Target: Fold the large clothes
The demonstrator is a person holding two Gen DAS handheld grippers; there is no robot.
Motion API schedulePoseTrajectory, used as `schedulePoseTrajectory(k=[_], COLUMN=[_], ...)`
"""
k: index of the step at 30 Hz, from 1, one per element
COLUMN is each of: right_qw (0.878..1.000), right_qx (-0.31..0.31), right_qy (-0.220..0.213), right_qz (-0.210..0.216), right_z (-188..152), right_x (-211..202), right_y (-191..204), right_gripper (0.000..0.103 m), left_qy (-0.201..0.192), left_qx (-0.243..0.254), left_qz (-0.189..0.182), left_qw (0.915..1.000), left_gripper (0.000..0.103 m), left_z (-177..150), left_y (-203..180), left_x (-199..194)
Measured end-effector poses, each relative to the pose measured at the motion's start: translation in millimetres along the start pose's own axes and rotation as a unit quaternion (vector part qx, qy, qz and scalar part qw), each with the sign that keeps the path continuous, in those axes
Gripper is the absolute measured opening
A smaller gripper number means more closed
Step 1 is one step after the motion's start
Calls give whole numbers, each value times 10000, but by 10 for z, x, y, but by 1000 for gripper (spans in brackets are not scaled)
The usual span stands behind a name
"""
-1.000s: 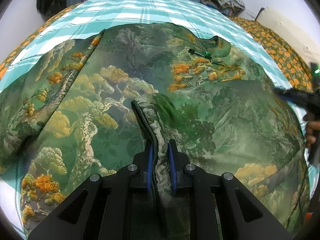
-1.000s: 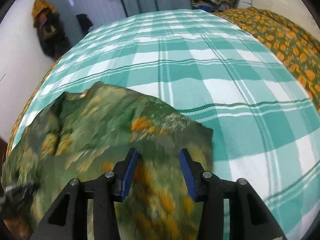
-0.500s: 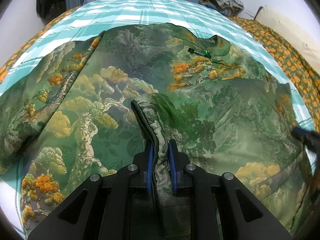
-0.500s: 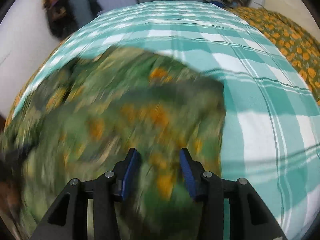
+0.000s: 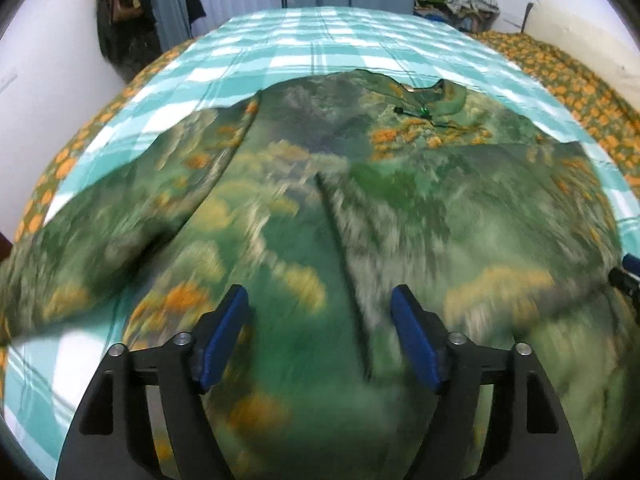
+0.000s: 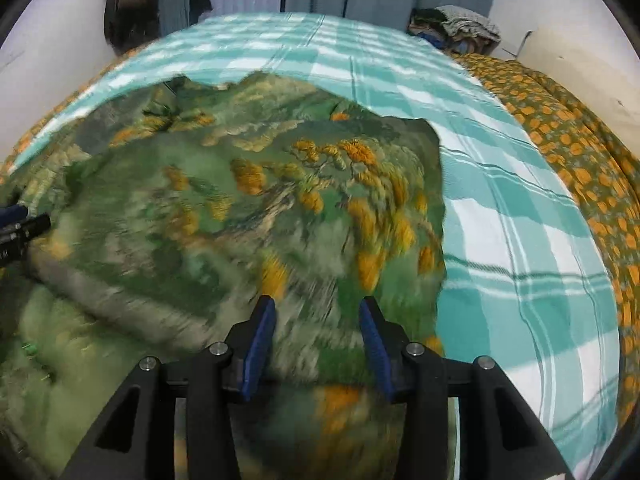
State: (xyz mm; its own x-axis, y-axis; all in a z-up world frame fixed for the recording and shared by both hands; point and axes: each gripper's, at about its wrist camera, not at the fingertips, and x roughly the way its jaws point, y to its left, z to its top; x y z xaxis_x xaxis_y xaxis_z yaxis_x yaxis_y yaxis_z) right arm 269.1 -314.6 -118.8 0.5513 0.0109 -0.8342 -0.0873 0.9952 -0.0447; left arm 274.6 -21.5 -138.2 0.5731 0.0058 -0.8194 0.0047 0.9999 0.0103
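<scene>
Here the large green garment with a printed landscape of orange and yellow trees (image 5: 304, 208) lies spread on the bed with the teal and white checked cover (image 5: 320, 44), its collar with a small green button (image 5: 424, 111) towards the far end. One side is already folded in over the middle, and its dark hem runs as a line down the centre of the left wrist view.

The left hand-held gripper (image 5: 320, 336) has just been opening; its blue pads stand wide apart over the cloth, and the hem passes between them without being pressed. The right hand-held gripper (image 6: 316, 340) has also just been opening a little; its jaws stand apart above the right part of the garment, near the edge (image 6: 438, 208) that borders the bare cover, and they hold nothing.

I judge the cloth to be thin, soft and rather smooth, perhaps satin-like. So it is light, but it will sag, slide and wrinkle easily. It is better to pinch it at a hem or a corner, where the fabric is doubled, and with both grippers well apart on the same edge, so that the fold stays straight.
</scene>
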Motion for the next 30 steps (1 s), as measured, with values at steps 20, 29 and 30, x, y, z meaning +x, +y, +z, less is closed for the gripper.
schedulePoseTrajectory(k=[20, 29, 30], right_qw=[9947, 9952, 9954], right_qx=[-346, -443, -435], right_qy=[-724, -631, -597], right_qz=[645, 597, 611], right_z=[-1270, -1334, -1337], right_x=[-1286, -1235, -1215], right_y=[914, 1032, 1035], right_gripper=[73, 73, 73], left_qy=[-183, 116, 79], left_qx=[-3200, -4808, -4861], left_qz=[715, 689, 699], left_qw=[9445, 8741, 8711], left_gripper=[91, 90, 90], left_z=[-613, -873, -859], left_y=[3019, 3997, 4013], left_x=[-667, -250, -203])
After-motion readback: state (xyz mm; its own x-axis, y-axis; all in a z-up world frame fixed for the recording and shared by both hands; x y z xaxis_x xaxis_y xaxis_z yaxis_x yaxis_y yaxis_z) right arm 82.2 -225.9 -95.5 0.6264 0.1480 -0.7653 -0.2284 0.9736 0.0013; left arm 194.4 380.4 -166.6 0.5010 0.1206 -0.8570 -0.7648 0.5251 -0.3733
